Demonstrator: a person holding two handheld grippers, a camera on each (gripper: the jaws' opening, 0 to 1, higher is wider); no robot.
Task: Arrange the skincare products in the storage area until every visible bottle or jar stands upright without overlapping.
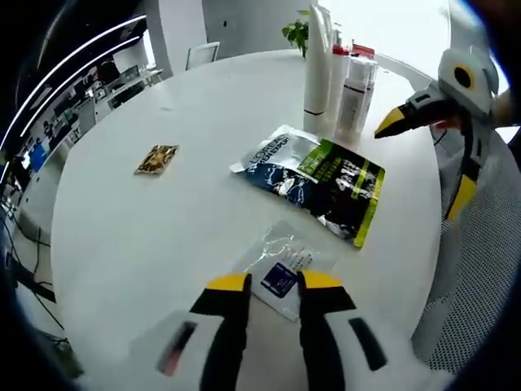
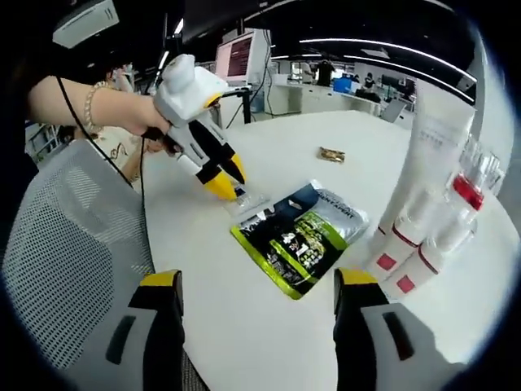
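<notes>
Round white table [image 1: 130, 236] in office | white tubes and bottles with red labels [image 2: 423, 236] are seen upright, grouped at table edge | left gripper [image 1: 273, 283] narrowly parted over clear flat sachet [image 1: 281, 265] | right gripper [image 2: 257, 281] spread wide, empty | step judged: sachet pickup; closing on it is needed next.

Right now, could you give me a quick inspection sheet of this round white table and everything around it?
Surface: round white table, mostly bare.
Job's things: white tubes and bottles with red caps and labels, standing upright in a tight cluster near the table edge.
Clutter: dark blue, silver and green foil pouch lying flat; small clear plastic sachet with a blue label lying flat; small gold-brown packet apart from the rest.
Grippers: left gripper at the sachet, whether it grips is unclear; right gripper open, holding nothing.
Cables: thin dark cable hanging below the hand.
Surroundings: grey mesh chair, potted green plant, office desks with monitors.
</notes>
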